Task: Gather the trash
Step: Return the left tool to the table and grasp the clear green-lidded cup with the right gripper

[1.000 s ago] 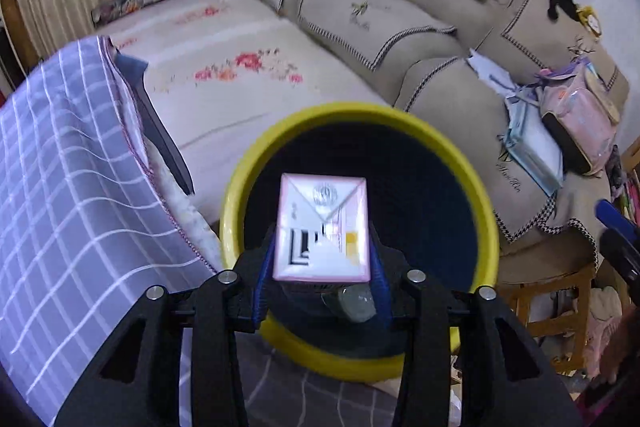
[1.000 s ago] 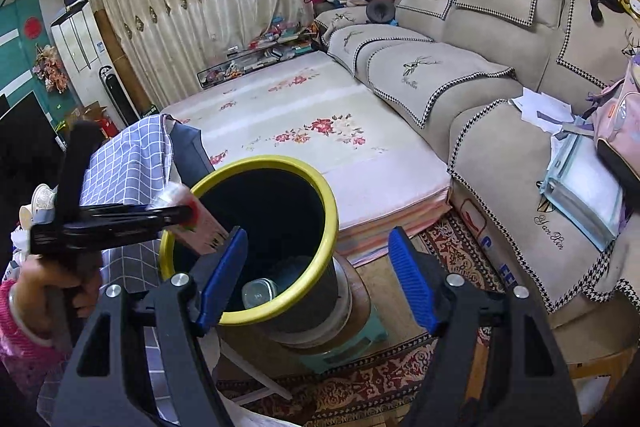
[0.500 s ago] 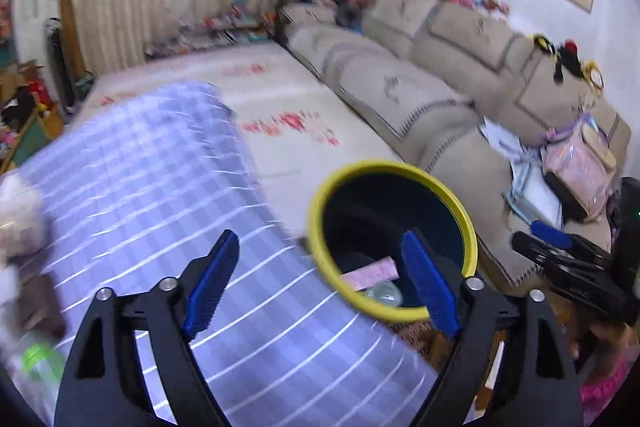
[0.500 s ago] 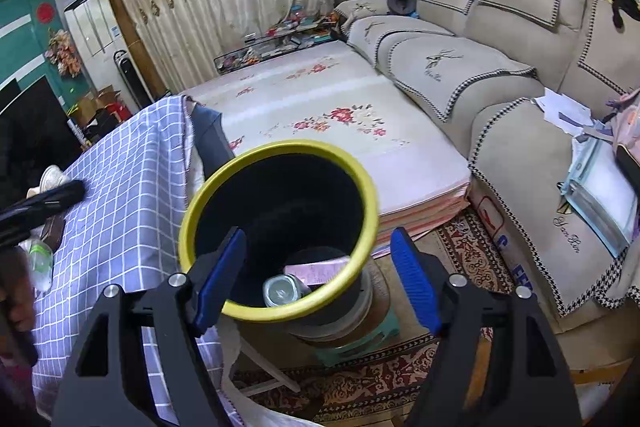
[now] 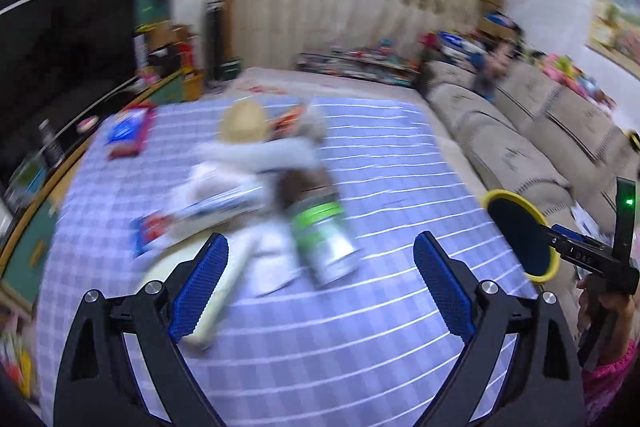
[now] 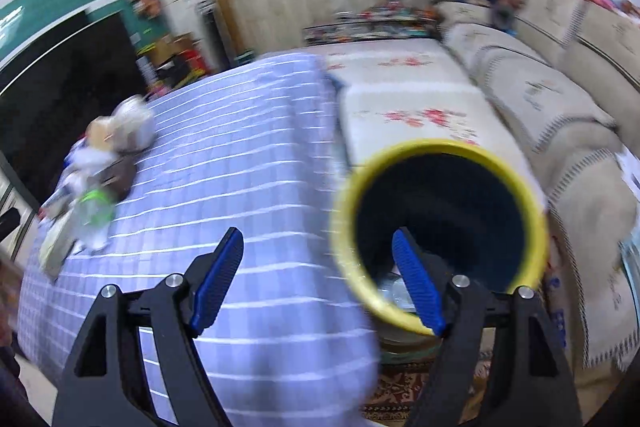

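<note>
Over the checked cloth (image 5: 380, 327) the left gripper (image 5: 320, 291) hangs with its blue pads (image 5: 200, 283) far apart and still spreading; nothing sits between them but bare cloth. Just beyond the pads lies the trash pile (image 5: 256, 187), blurred by motion: a clear bottle (image 5: 324, 239) with a green label lies on its side nearest the gripper, a pale flat wrapper (image 5: 212, 203) lies left of the bottle, and a round tan lid-like thing (image 5: 244, 123) sits at the far end of the pile. A red and blue packet (image 5: 130, 131) lies apart from the pile, toward the far left corner of the cloth. What the other pieces are, the blur hides.

Right of the cloth's edge stands the bin (image 5: 520, 235), dark inside with a yellow rim, partly behind the right gripper (image 5: 580, 255), which a hand (image 5: 608, 311) with a pink sleeve holds.

From the right wrist view, the right gripper (image 6: 320, 283) has its jaws open at a middling width and empty, one pad over the cloth (image 6: 240, 167) and the other in front of the bin (image 6: 440, 219). The bin stands just beside the cloth's right edge, and pale objects show dimly at its bottom. The pile (image 6: 96, 179) lies well away from the bin, at the cloth's left side. Behind the bin runs a beige sofa (image 6: 560, 99).
</note>
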`<state>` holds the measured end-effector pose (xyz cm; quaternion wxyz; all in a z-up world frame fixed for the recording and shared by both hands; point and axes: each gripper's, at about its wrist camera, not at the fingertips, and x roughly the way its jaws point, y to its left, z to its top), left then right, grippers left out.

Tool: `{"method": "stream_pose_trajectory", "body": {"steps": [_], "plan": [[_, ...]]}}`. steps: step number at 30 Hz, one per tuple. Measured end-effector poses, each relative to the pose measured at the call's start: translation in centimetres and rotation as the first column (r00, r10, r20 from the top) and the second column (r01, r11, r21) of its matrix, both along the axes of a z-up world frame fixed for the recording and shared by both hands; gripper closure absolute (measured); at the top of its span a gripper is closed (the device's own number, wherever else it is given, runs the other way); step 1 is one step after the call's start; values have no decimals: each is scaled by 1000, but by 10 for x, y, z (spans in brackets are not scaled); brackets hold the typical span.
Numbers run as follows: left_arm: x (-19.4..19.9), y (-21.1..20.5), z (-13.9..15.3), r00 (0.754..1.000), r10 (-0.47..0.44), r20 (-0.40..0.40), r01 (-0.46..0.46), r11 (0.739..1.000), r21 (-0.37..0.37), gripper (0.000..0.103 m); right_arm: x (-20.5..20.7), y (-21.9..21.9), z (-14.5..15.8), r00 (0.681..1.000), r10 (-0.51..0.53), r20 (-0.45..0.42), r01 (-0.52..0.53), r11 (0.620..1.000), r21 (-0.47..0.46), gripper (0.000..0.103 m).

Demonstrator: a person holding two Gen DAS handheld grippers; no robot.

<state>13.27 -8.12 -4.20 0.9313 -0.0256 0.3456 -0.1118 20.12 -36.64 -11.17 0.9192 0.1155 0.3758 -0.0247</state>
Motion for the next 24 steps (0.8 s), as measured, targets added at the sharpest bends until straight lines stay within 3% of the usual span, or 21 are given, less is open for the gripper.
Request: {"method": "stream_pose_trajectory", "body": {"steps": [6, 14, 18, 24], "plan": [[-16, 58, -13, 995, 97, -17, -98, 995, -19, 10, 38, 95, 8, 978, 208, 17, -209, 978, 18, 30], [-20, 80, -21, 992, 125, -28, -126, 991, -52, 10, 66, 199, 7, 926, 378, 18, -378, 926, -3, 30], [-21, 85, -29, 989, 134, -55, -138, 988, -73, 10, 80, 228, -5, 917, 400, -13, -400, 916, -27, 30], [-21, 93, -41, 987, 142, -80, -150, 983, -104, 10, 100, 235, -19, 921, 386, -53, -388, 921, -30, 33]]}}
